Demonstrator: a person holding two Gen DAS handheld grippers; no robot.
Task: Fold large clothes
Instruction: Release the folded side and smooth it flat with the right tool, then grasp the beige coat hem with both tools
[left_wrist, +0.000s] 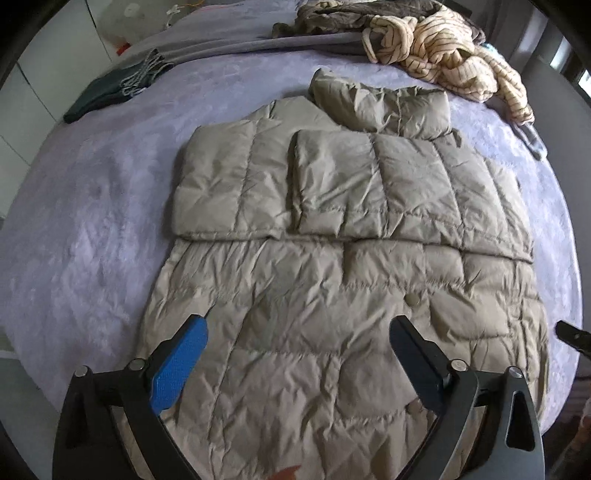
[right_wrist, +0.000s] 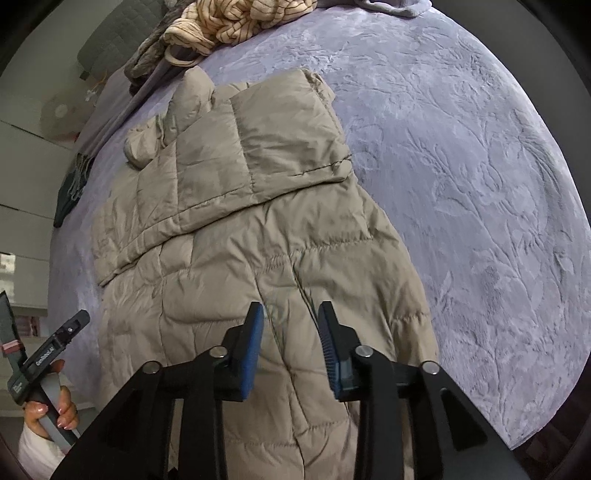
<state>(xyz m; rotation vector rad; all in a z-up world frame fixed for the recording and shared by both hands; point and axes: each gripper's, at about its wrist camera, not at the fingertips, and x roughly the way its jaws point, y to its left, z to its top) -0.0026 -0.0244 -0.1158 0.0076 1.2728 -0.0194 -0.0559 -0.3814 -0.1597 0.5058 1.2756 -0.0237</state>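
Note:
A beige quilted puffer jacket (left_wrist: 332, 258) lies flat on a lavender bedspread (left_wrist: 92, 221), both sleeves folded across its chest and the collar at the far end. My left gripper (left_wrist: 299, 328) is open wide and empty, hovering over the jacket's lower hem. The jacket also shows in the right wrist view (right_wrist: 229, 240). My right gripper (right_wrist: 291, 314) hovers over the hem on the jacket's right side, its jaws partly open with nothing between them.
A pile of clothes with a cream striped knit (left_wrist: 443, 48) lies at the far edge of the bed. A dark folded garment (left_wrist: 107, 92) lies at the far left. The left gripper's handle and hand (right_wrist: 48, 373) show low left in the right wrist view.

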